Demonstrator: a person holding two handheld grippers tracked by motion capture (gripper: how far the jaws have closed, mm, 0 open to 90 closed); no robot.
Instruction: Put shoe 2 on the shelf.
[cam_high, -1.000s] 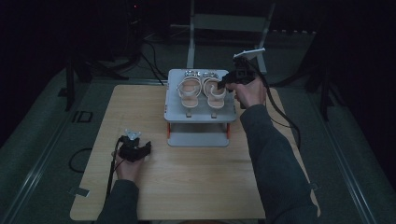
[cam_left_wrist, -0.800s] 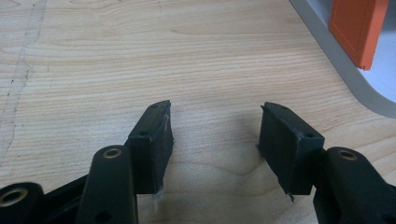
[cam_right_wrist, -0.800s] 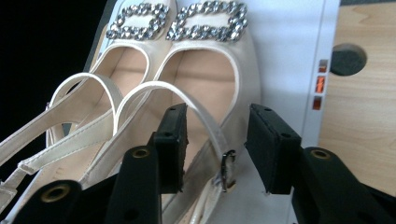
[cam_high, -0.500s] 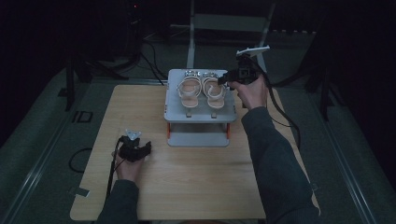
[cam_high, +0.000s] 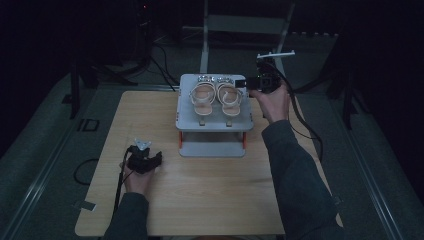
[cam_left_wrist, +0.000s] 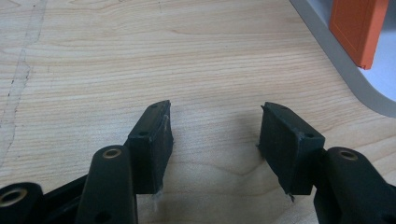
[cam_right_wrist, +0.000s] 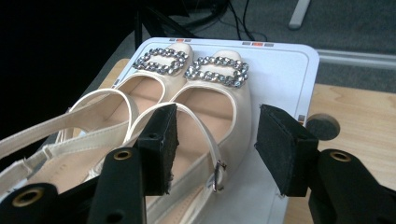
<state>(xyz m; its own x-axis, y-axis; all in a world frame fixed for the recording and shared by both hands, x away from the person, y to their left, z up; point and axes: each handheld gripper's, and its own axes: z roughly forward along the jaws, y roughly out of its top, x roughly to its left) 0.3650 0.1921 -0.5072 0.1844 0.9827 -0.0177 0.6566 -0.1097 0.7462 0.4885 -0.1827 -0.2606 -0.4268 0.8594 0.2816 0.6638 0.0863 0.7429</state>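
We wear grey long sleeves (cam_high: 300, 185). Our grippers are black, with ribbed block fingers (cam_left_wrist: 154, 140), brass-ringed screw holes, trailing black cables (cam_high: 305, 122), and a grey three-cornered plate (cam_high: 142, 144).

The table (cam_left_wrist: 140, 56) is pale wood with visible grain and a matt finish; the shoes (cam_right_wrist: 187, 116) look like smooth cream leather with a soft sheen; their buckles (cam_right_wrist: 217, 71) are set with glittering faceted stones; the rack (cam_right_wrist: 289, 70) is smooth matt grey-white, its post (cam_left_wrist: 357, 28) plain orange plastic; the gripper pads (cam_right_wrist: 159, 144) are matt black, rough-edged foam or rubber.
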